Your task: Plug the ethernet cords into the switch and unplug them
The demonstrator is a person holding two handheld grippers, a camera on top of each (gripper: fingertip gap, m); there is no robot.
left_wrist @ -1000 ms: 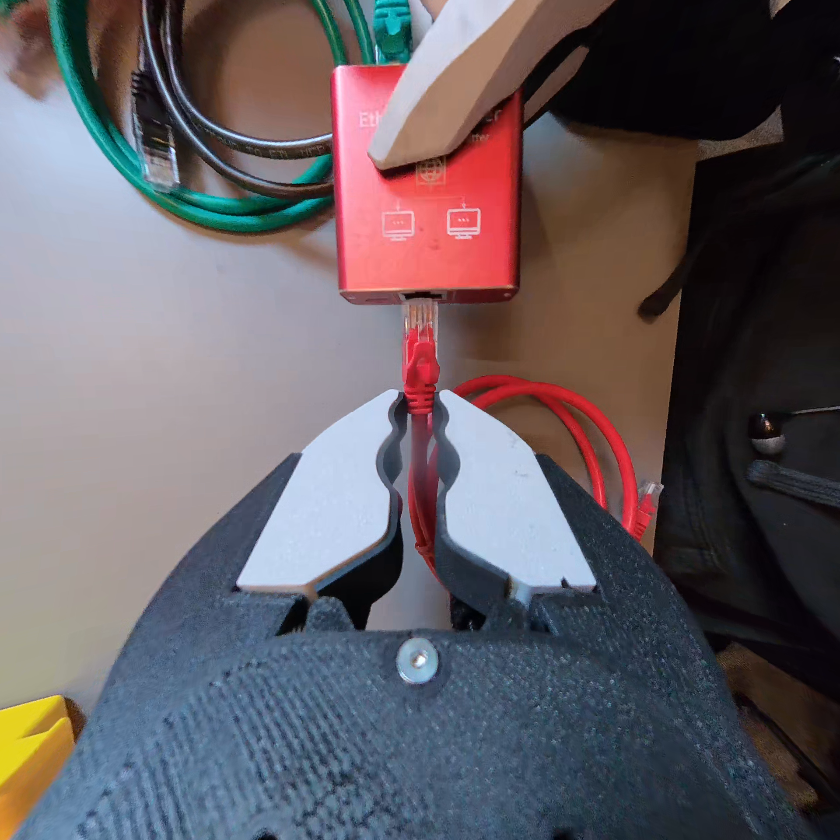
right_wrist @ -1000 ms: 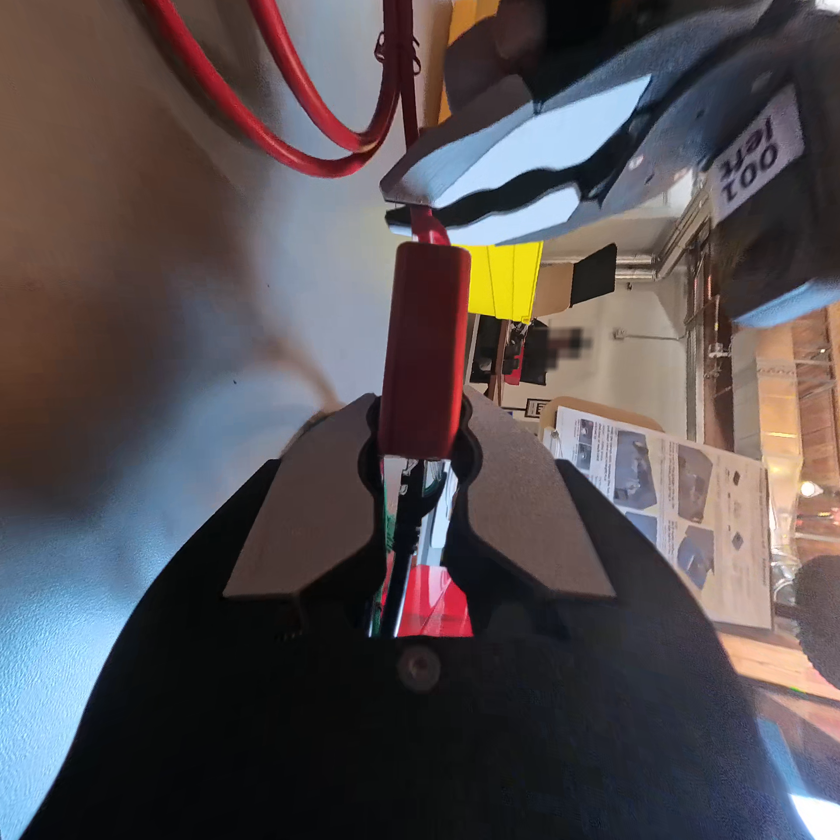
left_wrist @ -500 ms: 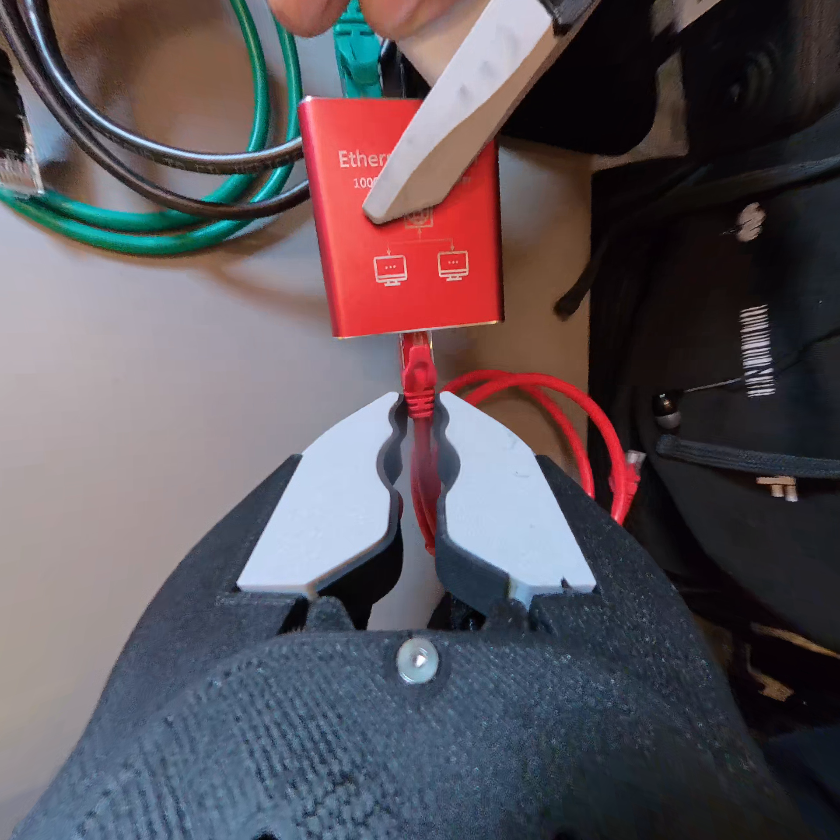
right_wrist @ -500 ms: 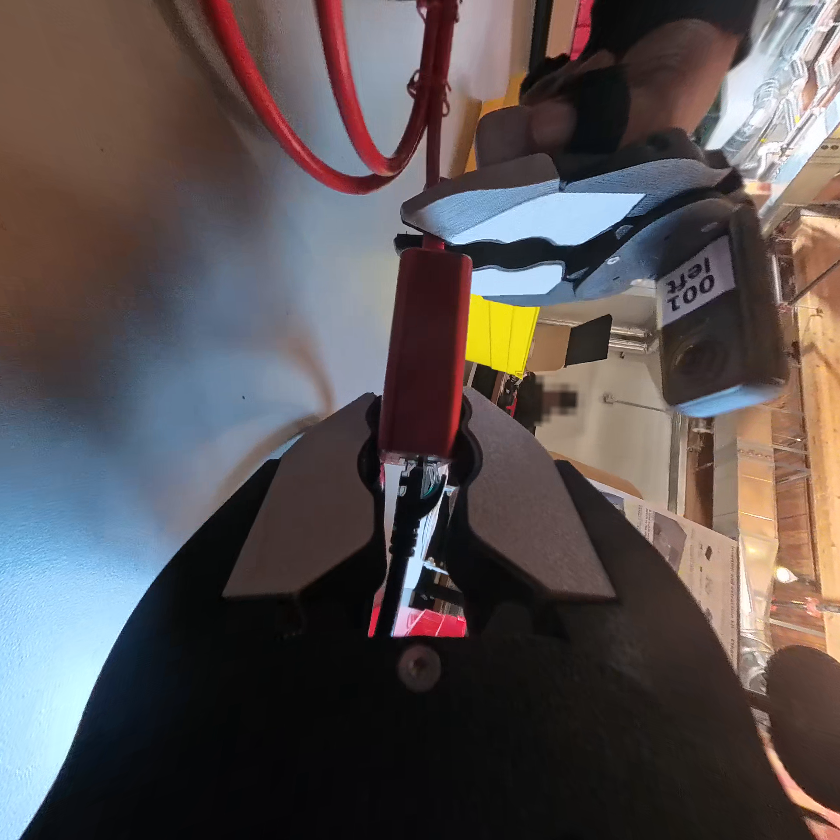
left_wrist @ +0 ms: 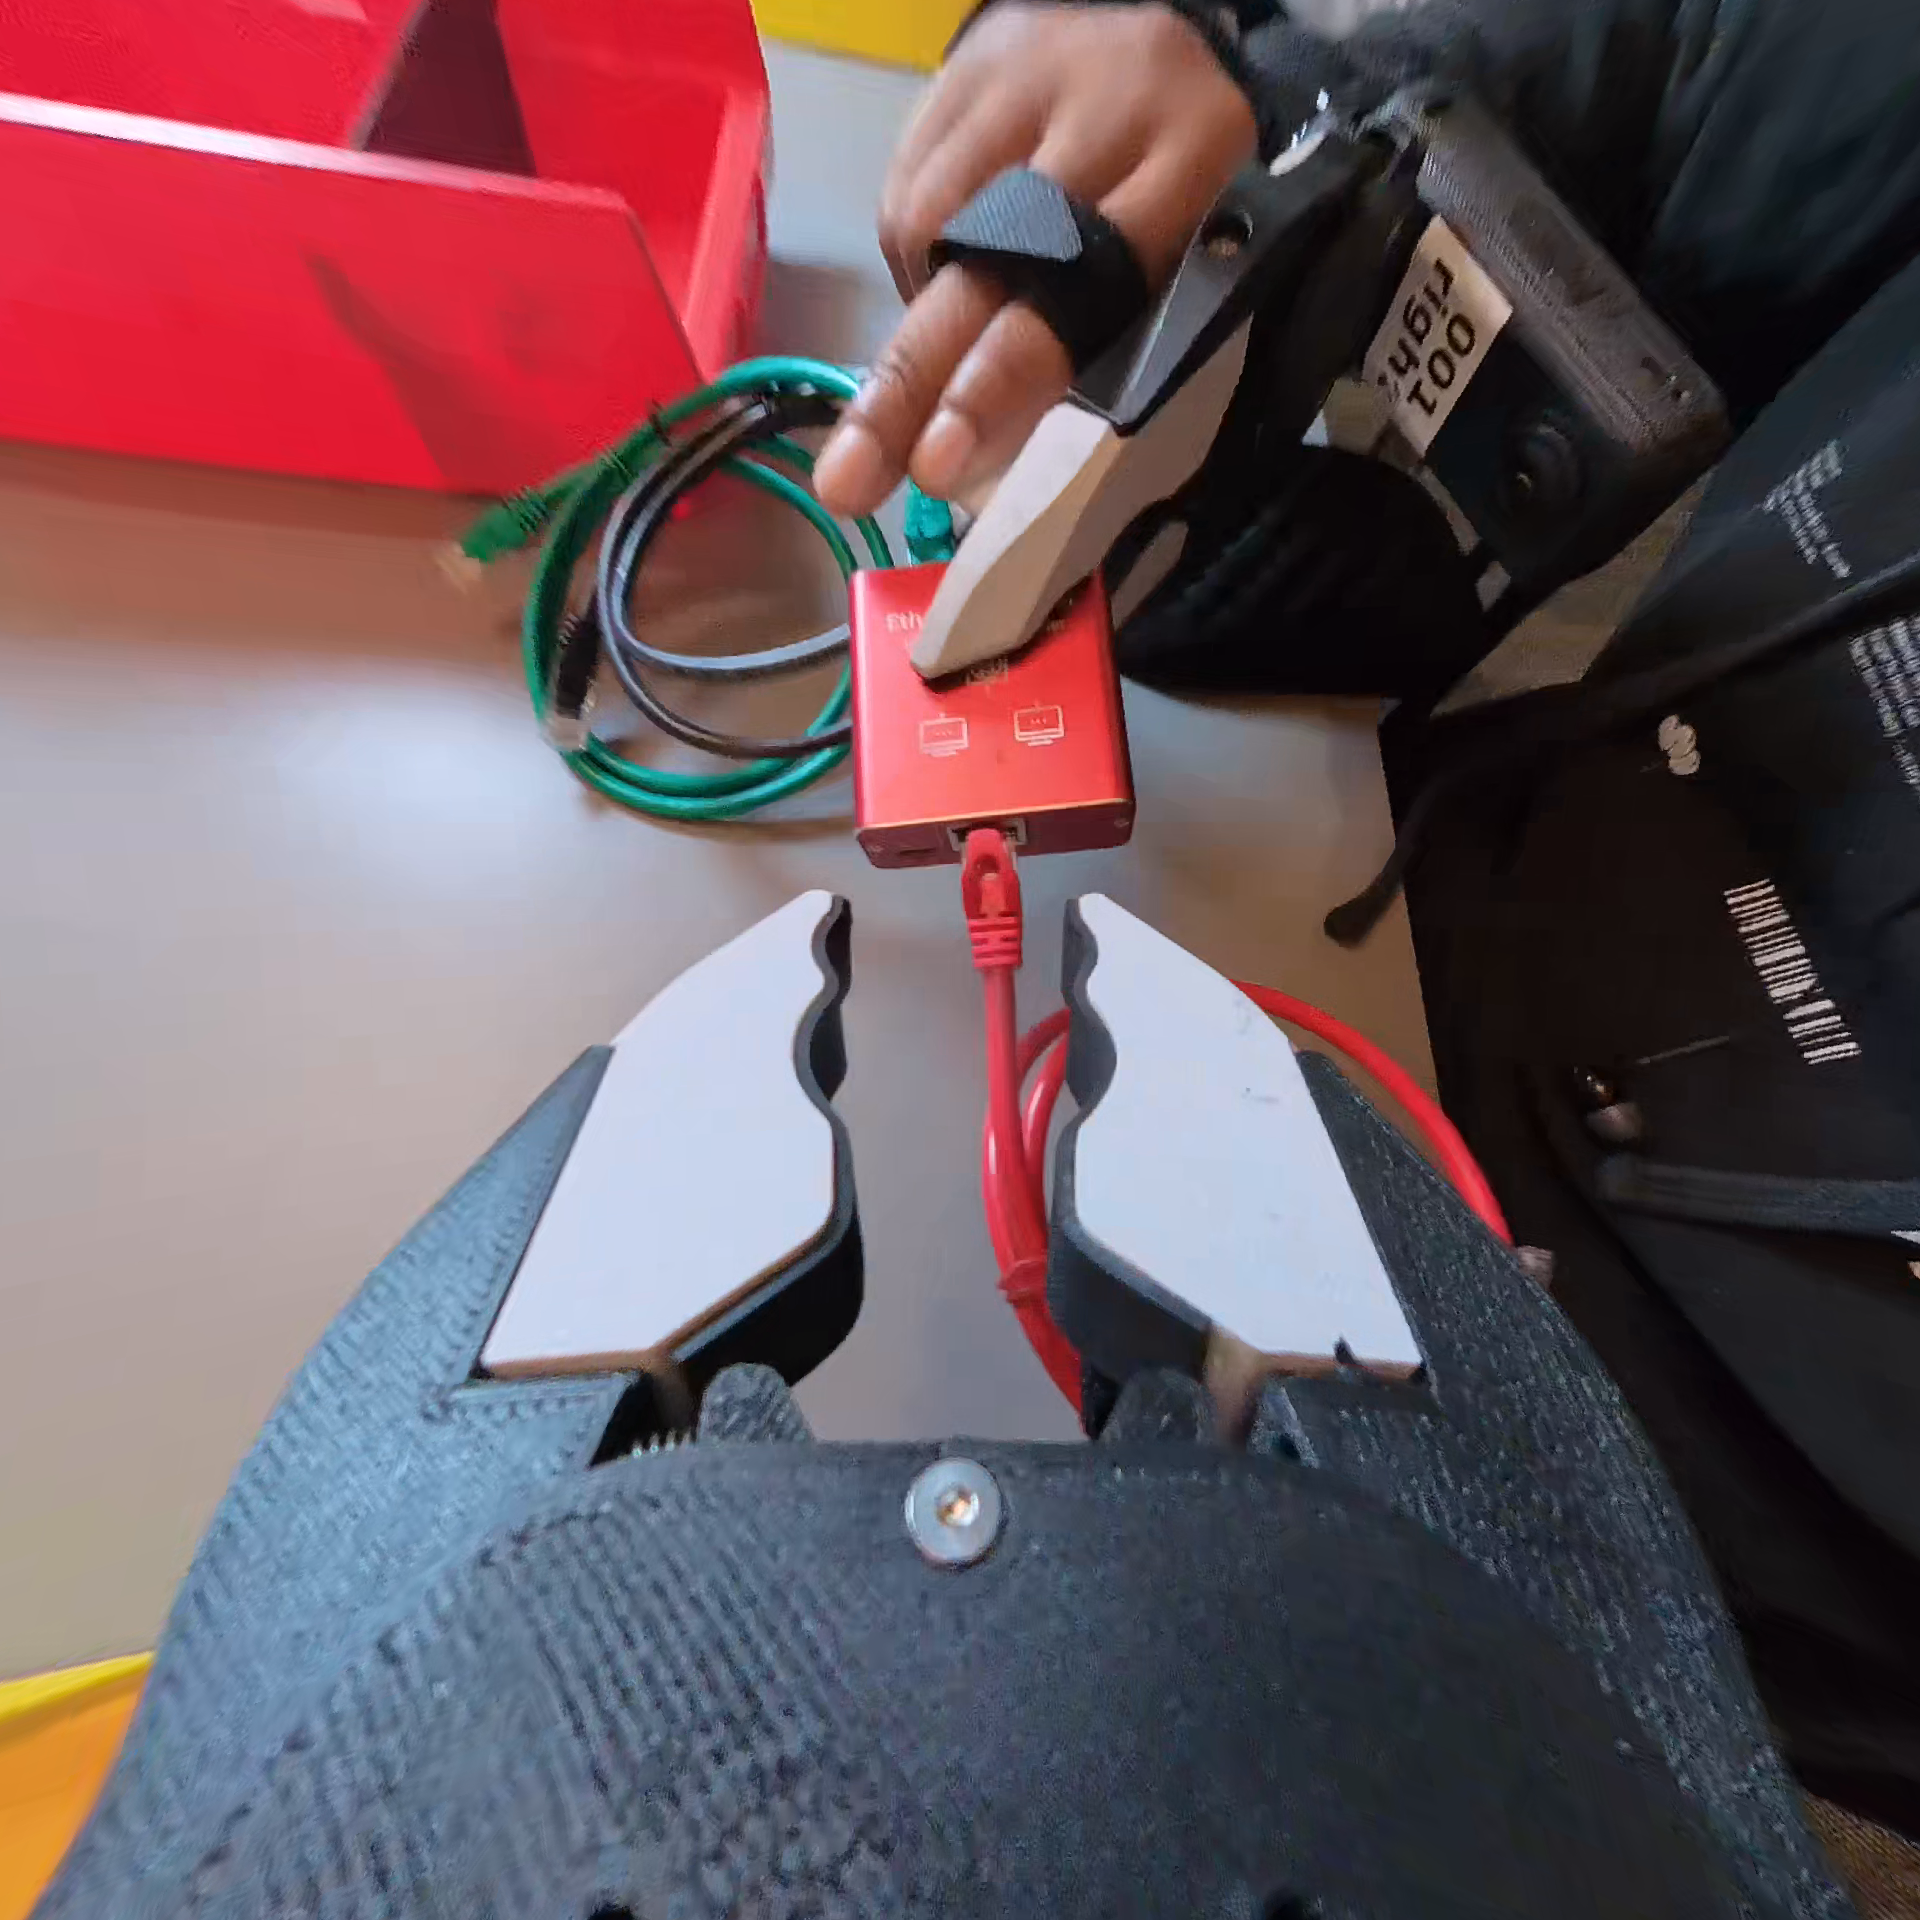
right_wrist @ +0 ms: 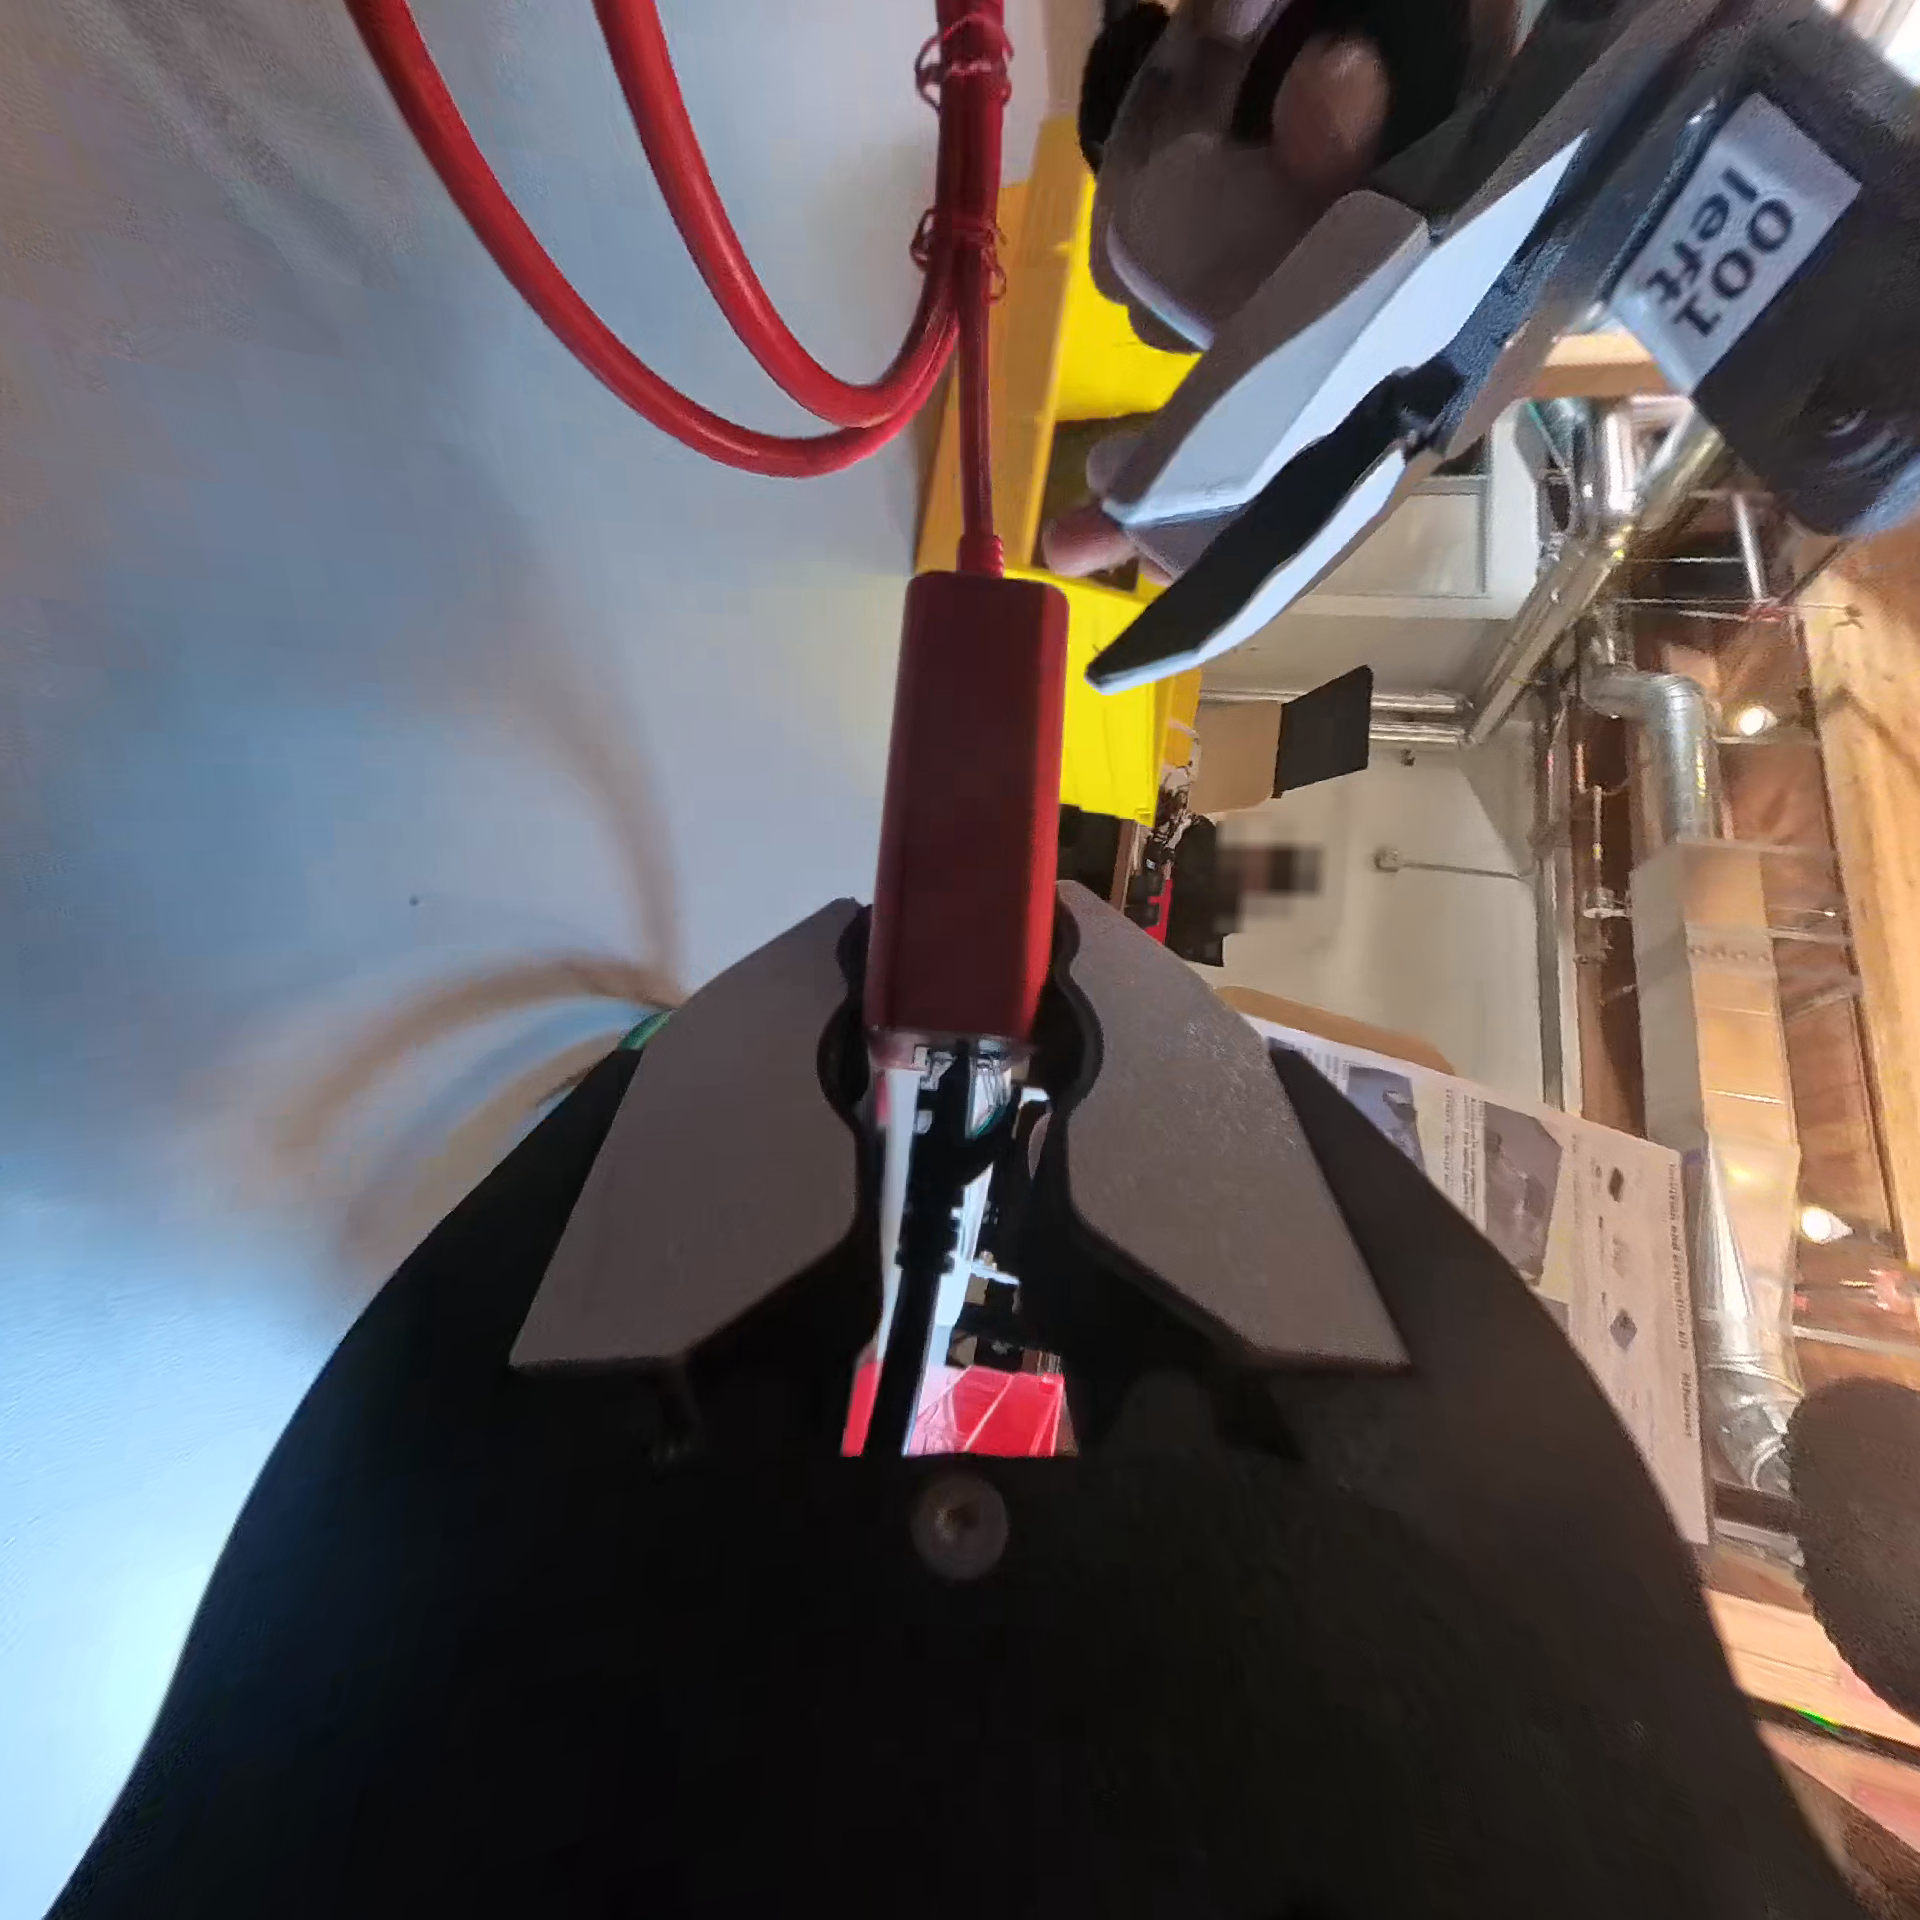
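The small red switch [left_wrist: 987, 727] lies on the pale table. The red cord's plug [left_wrist: 989, 894] sits in the switch's near port, its cable [left_wrist: 1003, 1101] running back between my left fingers. My left gripper [left_wrist: 956, 925] is open, a finger on each side of the red cord, not touching it. My right gripper [right_wrist: 961, 935] is shut on the switch [right_wrist: 971, 790], one finger [left_wrist: 1023, 551] lying over its top. A green cord [left_wrist: 925, 520] and a black cord [right_wrist: 920, 1195] enter the switch's far end. The left gripper shows in the right wrist view [right_wrist: 1226, 540], above the switch.
A red bin [left_wrist: 312, 260] stands at the back left. Coiled green [left_wrist: 686, 790] and black [left_wrist: 707, 727] cords lie left of the switch. A yellow bin corner [left_wrist: 52, 1745] is near left. A person's hand [left_wrist: 1018, 239] and dark jacket [left_wrist: 1683, 935] fill the right. The gap from one gripper's tips to the other's is roughly 6 centimeters.
My left gripper has opened, let go of the red cord and drawn back and up. The red plug has gone from just outside the port to seated in it. The right gripper still holds the switch.
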